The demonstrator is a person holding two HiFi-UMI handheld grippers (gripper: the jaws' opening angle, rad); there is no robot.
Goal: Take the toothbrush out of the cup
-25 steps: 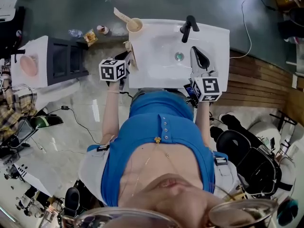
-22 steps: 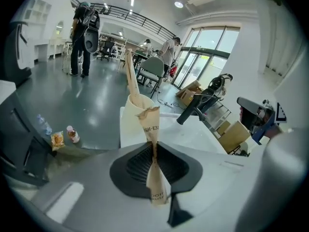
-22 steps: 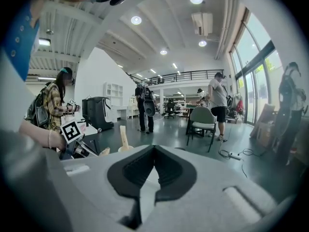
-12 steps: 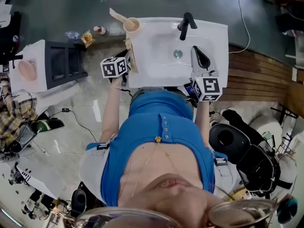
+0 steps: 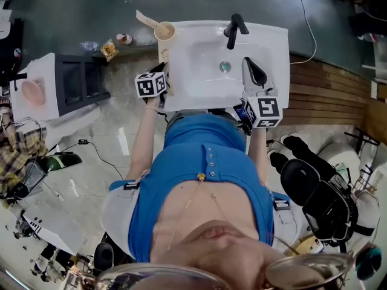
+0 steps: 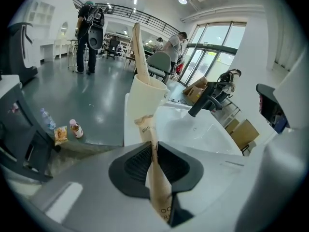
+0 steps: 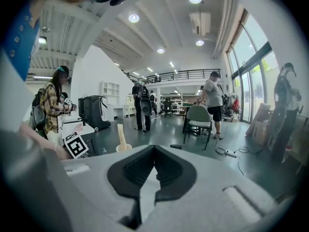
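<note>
A beige cup [image 5: 164, 31] stands on the white sink's [image 5: 272, 47] far left corner, with a wooden toothbrush [image 5: 145, 20] leaning out of it. The left gripper view shows this cup [image 6: 147, 98] and toothbrush [image 6: 139, 47] straight ahead. My left gripper [image 5: 164, 72] hangs at the sink's left edge, its jaws closed on a brown paper sleeve [image 6: 154, 178]. Those jaws have just been opening a little, and the sleeve still stands between them. My right gripper [image 5: 250, 65] is shut and empty over the basin's right side. Its view shows the cup [image 7: 123, 148] far off.
A black faucet [image 5: 233, 29] rises at the back of the sink, and the drain [image 5: 225, 66] lies mid-basin. A small bottle [image 5: 124, 38] and a snack packet [image 5: 109, 49] lie on the floor to the left. A black cabinet [image 5: 84, 83] stands further left. People stand far off.
My left gripper has sunk and come closer to the sink's left edge, with the paper sleeve still in it. The right gripper has kept still.
</note>
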